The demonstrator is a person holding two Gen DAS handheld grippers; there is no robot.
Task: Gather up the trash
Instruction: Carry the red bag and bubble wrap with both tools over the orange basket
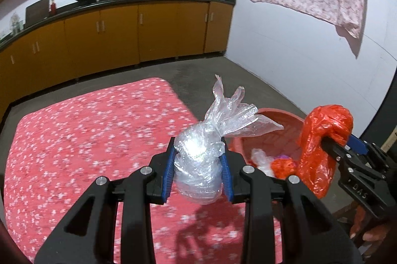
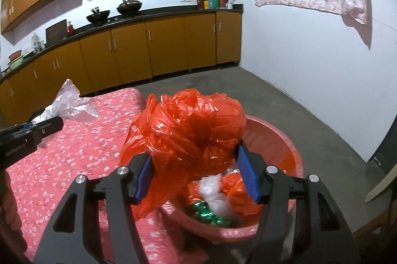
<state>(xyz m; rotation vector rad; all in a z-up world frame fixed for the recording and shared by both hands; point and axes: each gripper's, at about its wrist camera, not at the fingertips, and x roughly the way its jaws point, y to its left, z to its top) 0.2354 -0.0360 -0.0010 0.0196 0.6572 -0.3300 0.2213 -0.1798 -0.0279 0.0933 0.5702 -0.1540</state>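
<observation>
— Clear knotted plastic bag (image 1: pixel 198 159), crinkled and glossy, clamped between the left gripper (image 1: pixel 198 170) pads, left of the red basin (image 1: pixel 270 125).
— Crumpled orange-red plastic bag (image 2: pixel 193 134), pinched in the right gripper (image 2: pixel 197 175), just above that basin (image 2: pixel 285 139), loose tail drooping left.

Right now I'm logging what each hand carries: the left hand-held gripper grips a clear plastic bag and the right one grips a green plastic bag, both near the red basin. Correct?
Not quite: the right hand-held gripper grips a red plastic bag, not green, as the right wrist view shows. The left hand-held gripper does grip the clear plastic bag near the red basin.
</observation>
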